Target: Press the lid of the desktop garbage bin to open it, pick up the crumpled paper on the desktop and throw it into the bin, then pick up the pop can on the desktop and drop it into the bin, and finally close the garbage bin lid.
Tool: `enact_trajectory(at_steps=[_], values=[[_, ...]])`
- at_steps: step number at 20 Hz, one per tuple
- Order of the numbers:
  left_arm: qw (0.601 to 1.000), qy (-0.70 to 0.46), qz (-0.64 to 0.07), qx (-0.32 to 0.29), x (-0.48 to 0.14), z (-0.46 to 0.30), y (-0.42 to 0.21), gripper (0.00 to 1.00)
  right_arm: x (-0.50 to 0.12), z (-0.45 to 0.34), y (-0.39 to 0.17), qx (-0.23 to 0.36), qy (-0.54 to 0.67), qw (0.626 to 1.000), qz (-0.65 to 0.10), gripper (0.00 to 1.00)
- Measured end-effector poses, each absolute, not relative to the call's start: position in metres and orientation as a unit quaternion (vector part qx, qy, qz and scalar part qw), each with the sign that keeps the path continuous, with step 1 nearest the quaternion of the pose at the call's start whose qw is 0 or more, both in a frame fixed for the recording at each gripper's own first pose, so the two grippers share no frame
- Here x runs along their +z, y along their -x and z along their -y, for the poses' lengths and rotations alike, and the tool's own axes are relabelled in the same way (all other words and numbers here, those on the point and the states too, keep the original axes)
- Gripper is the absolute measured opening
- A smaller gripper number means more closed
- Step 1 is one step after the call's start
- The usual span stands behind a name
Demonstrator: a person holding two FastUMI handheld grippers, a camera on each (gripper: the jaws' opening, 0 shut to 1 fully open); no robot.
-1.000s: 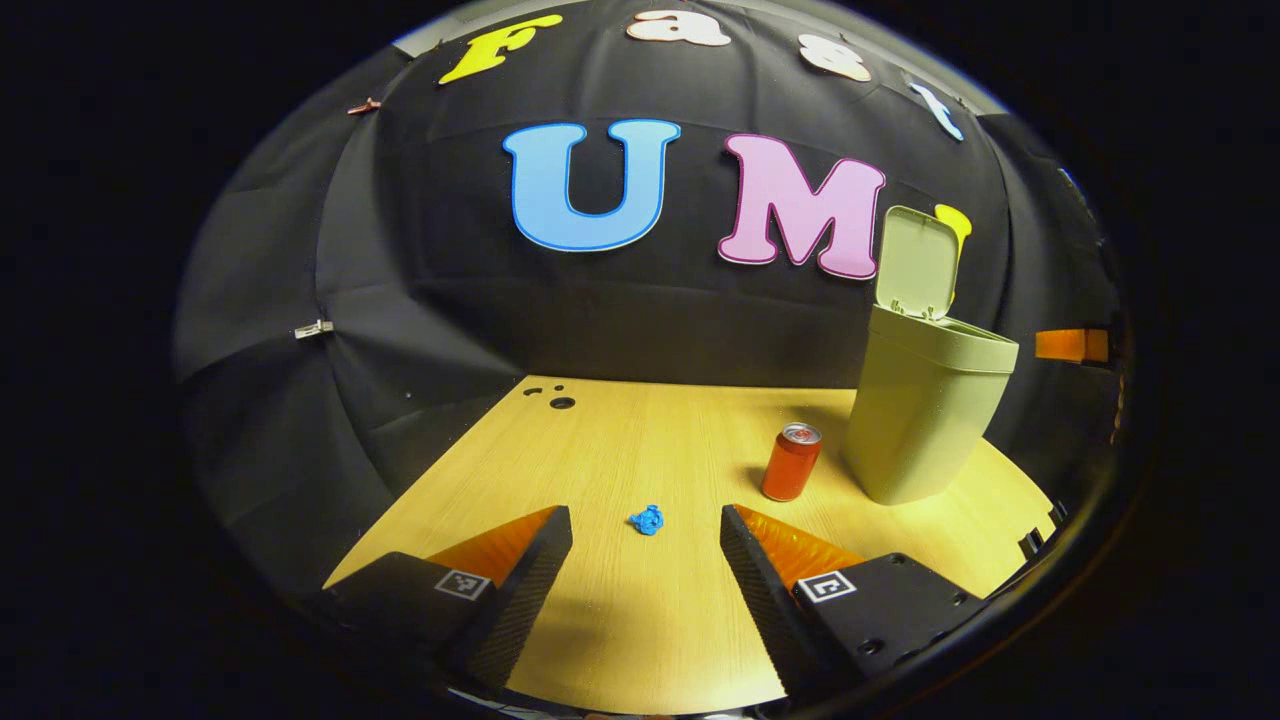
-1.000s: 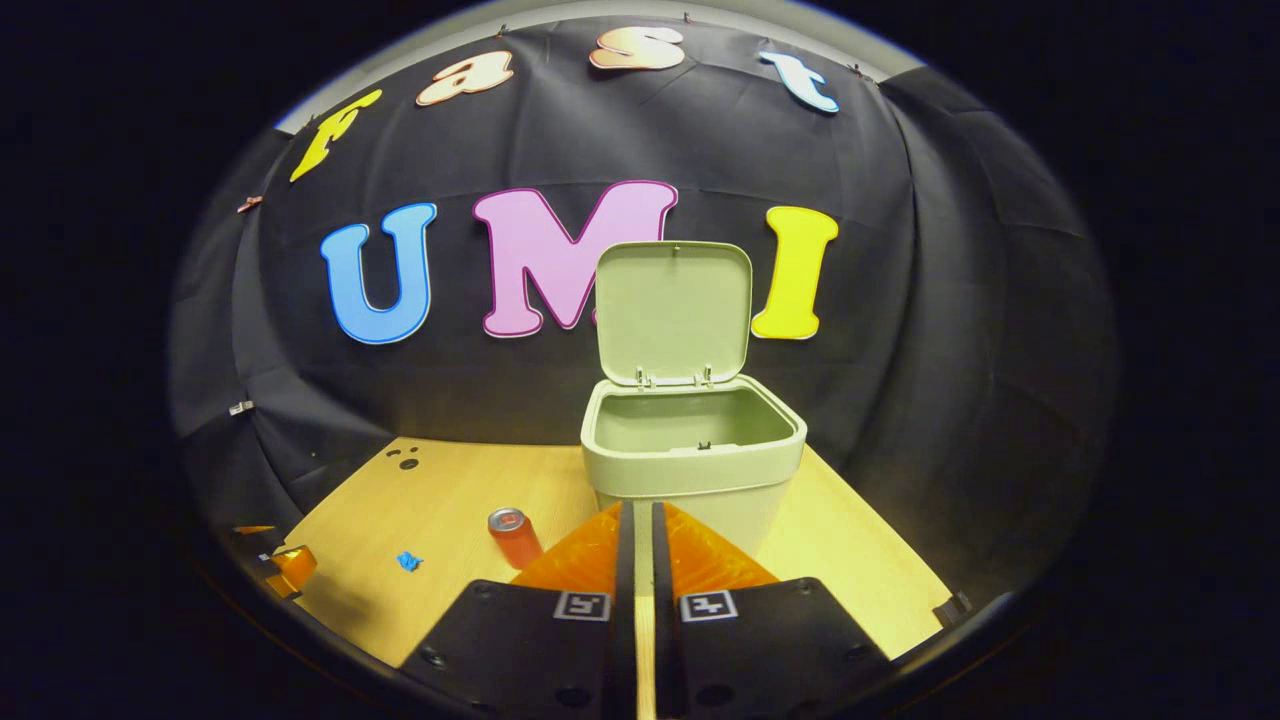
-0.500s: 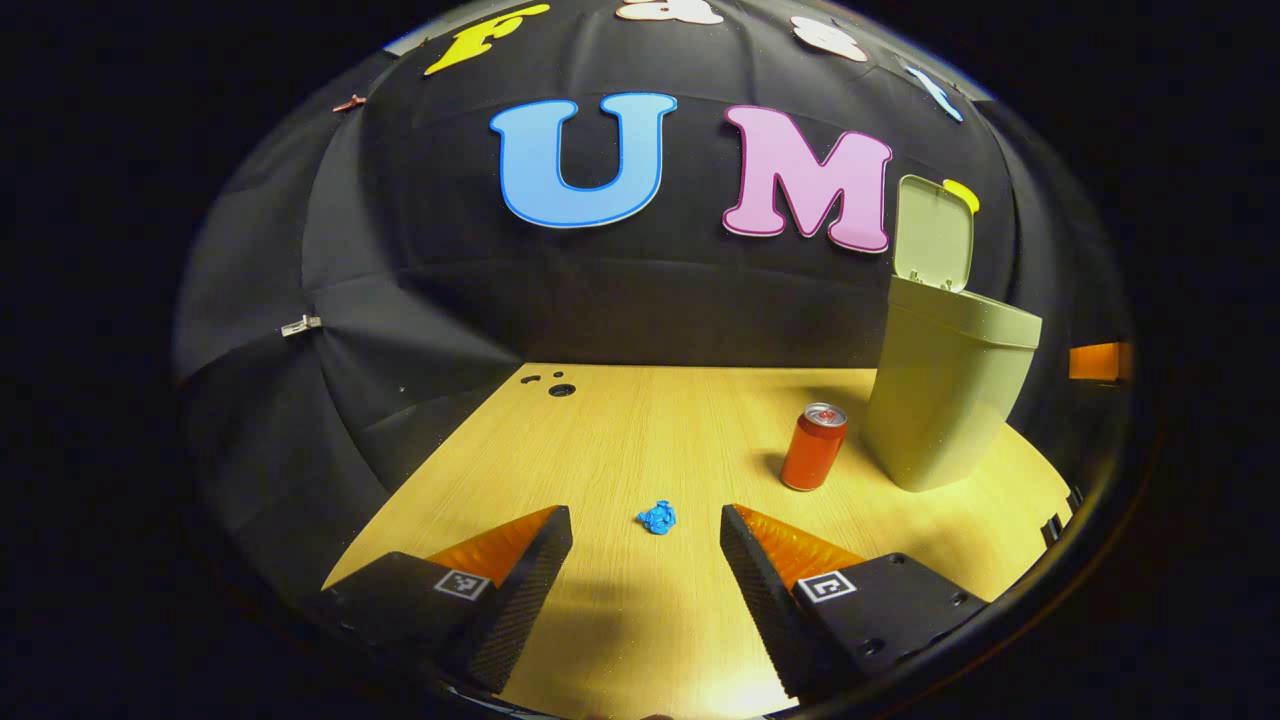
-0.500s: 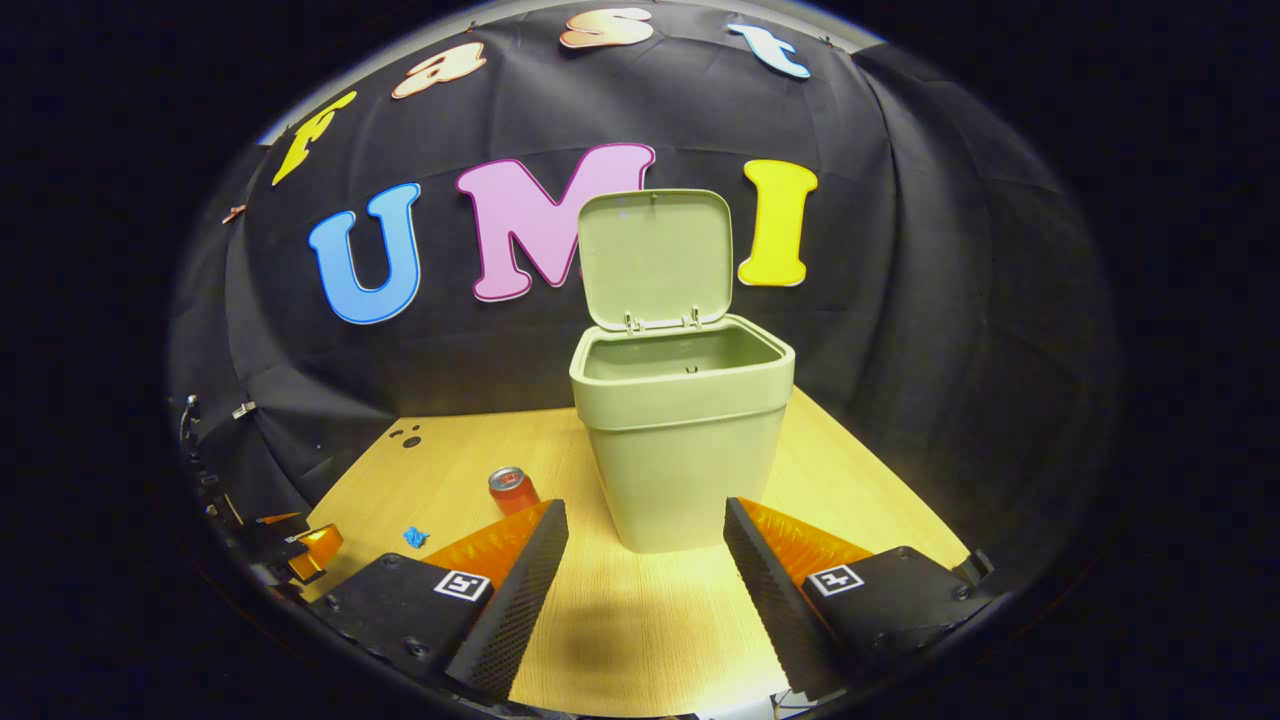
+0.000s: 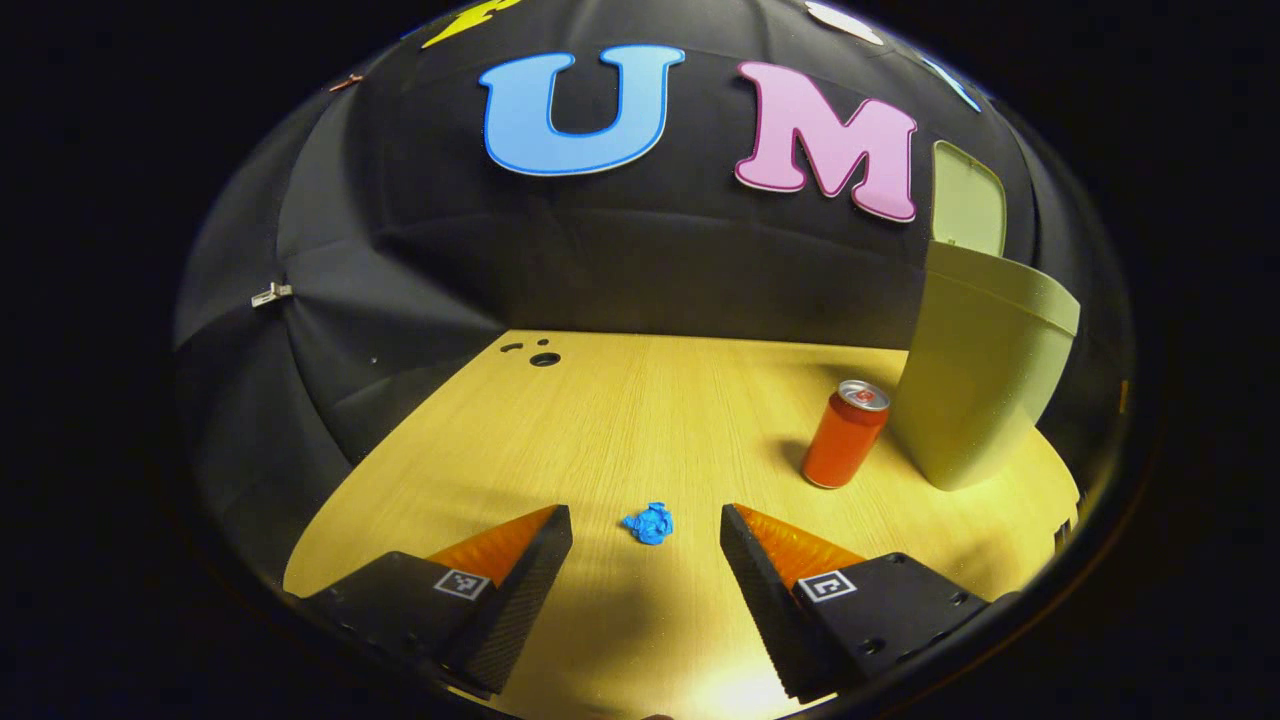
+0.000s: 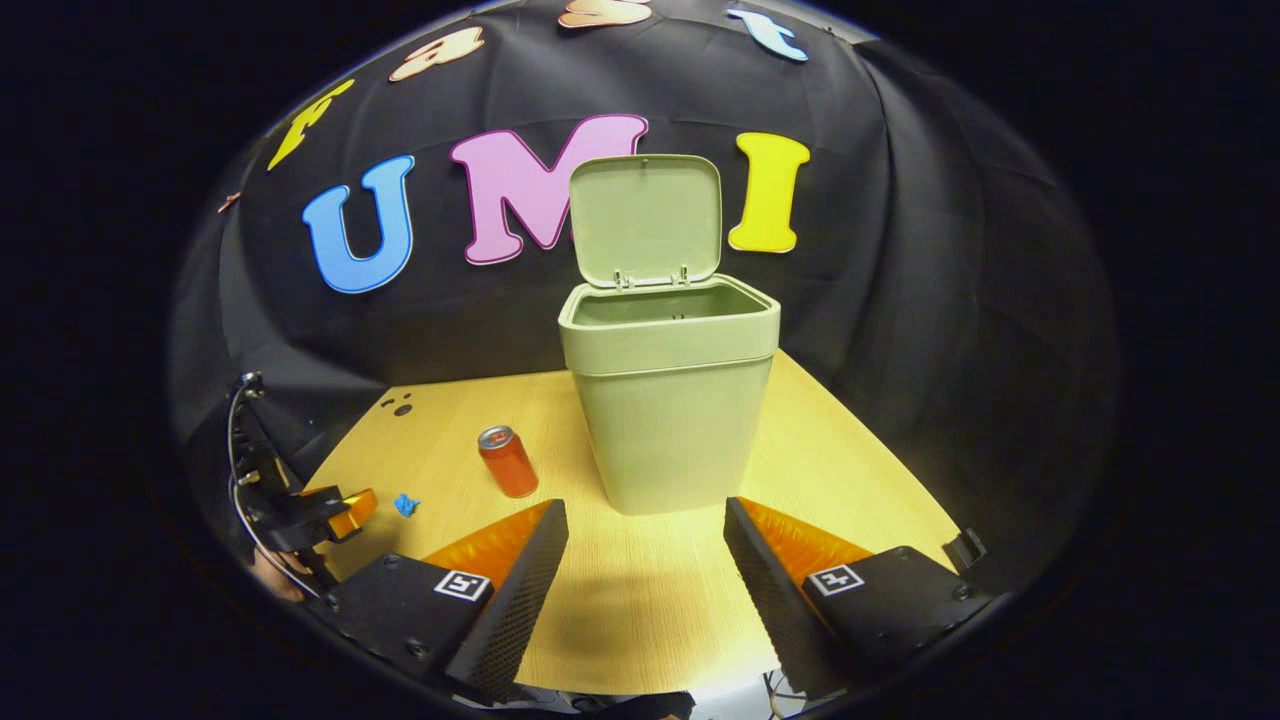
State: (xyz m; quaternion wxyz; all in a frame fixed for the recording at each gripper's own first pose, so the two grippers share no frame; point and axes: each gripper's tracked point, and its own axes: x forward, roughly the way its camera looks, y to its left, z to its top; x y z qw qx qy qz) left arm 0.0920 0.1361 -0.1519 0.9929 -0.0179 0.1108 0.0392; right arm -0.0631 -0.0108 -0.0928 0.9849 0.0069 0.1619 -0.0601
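**Lid up, paper next**

Left gripper view: the left gripper [image 5: 646, 560] hangs with fingers spread wide and nothing between them, over the desk's [image 5: 620, 420] near edge. The paper [image 5: 649, 523] lies on the desk just ahead of the gap. The can [image 5: 845, 435] stands upright farther right, beside the bin [image 5: 985, 385].

Right gripper view: the right gripper [image 6: 645, 565] is likewise released, facing the bin, whose lid [image 6: 645, 220] stands open. What shows of its inside looks bare. Judged so, opening is done; paper, can and closing remain.

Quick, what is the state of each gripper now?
Left gripper: open, holding nothing, crumpled paper ahead between its fingers.
Right gripper: open, holding nothing.
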Motion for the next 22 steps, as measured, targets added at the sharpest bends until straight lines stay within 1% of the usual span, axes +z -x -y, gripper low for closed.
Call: enact_trajectory(at_steps=[6, 11, 13, 14, 15, 20, 22], values=[[0.985, 0.050, -0.159, 0.046, -0.192, -0.139, -0.131, 0.96, -0.092, 0.010, 0.062, -0.068, -0.006, 0.982, -0.173, 0.99], [0.983, 0.041, -0.172, 0.052, -0.208, -0.140, -0.155, 0.96, -0.099, 0.009, 0.063, -0.071, -0.012, 0.979, -0.189, 0.99], [0.982, 0.036, -0.177, 0.052, -0.210, -0.138, -0.161, 0.96, -0.105, 0.008, 0.061, -0.074, -0.019, 0.978, -0.195, 0.99], [0.982, 0.033, -0.179, 0.052, -0.213, -0.137, -0.163, 0.99, -0.107, 0.008, 0.063, -0.074, -0.020, 0.977, -0.198, 0.99], [0.981, 0.030, -0.182, 0.054, -0.215, -0.136, -0.165, 0.96, -0.109, 0.007, 0.065, -0.073, -0.019, 0.977, -0.200, 0.99], [0.980, 0.017, -0.190, 0.063, -0.227, -0.135, -0.165, 0.96, -0.127, 0.001, 0.076, -0.055, -0.020, 0.971, -0.230, 0.99], [0.979, 0.015, -0.194, 0.062, -0.231, -0.134, -0.167, 0.94, -0.133, 0.000, 0.078, -0.053, -0.023, 0.970, -0.238, 0.99]])
